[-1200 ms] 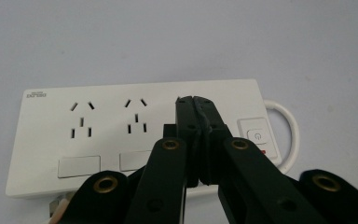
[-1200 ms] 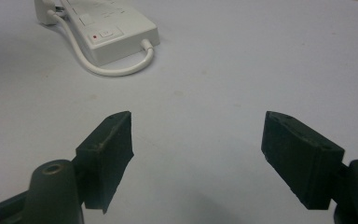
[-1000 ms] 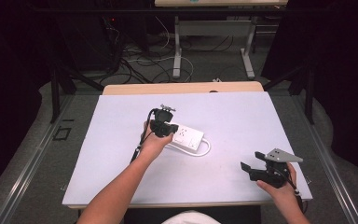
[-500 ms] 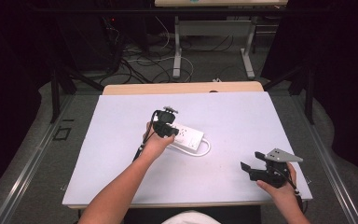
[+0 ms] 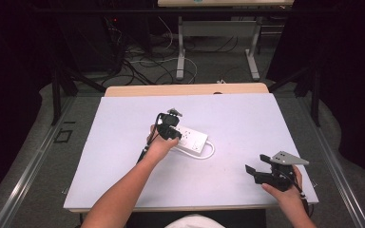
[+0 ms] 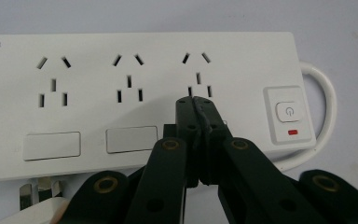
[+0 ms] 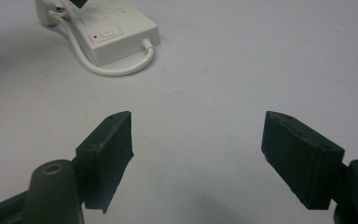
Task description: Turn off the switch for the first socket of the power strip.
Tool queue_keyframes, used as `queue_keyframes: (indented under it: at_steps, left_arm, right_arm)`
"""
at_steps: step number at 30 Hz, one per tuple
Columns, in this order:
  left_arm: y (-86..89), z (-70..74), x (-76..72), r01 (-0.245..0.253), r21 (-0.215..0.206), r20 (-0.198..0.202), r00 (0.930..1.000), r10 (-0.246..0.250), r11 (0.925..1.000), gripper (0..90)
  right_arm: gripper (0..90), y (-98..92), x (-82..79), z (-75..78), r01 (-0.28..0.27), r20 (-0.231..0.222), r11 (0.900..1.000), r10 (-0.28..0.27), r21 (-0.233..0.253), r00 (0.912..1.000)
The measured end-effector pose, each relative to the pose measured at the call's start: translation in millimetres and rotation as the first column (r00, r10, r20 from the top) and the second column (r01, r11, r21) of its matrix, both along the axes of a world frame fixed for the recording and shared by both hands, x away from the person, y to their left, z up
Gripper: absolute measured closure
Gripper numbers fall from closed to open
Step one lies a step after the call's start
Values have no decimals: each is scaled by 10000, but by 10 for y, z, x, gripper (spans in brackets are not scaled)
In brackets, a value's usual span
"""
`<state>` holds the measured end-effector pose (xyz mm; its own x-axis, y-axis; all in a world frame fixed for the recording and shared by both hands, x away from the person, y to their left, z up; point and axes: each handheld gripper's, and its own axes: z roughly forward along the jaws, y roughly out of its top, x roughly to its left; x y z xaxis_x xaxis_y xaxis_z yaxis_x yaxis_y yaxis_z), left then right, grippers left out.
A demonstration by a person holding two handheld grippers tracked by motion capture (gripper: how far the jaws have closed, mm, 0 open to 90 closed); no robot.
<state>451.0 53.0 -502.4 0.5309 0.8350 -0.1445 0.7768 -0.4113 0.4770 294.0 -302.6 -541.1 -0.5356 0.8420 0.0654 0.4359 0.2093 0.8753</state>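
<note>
A white power strip with three sockets lies in the middle of the white table. Its white cable loops at the right end. My left gripper hangs right above the strip's left half. In the left gripper view its jaws are pressed together just below the third socket, beside the strip and its power switch with a red mark. I see nothing between them. My right gripper rests near the front right corner, its jaws wide apart and empty, facing the strip.
A white plug with metal prongs lies at the strip's near edge in the left gripper view. Behind the table there is a wooden edge, table legs and loose cables on the floor. Bare table surface surrounds the right gripper.
The left gripper has shifted very slightly over the power strip. The right gripper has stayed in place.
</note>
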Motion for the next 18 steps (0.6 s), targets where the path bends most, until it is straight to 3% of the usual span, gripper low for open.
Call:
queue_keyframes:
  at_steps: [18]
  left_arm:
    - [-19,-68,31,-100,190,-204,9997,104,9998,898]
  right_arm:
    - [240,-7,2,2,-97,27,9999,97,-29,9999]
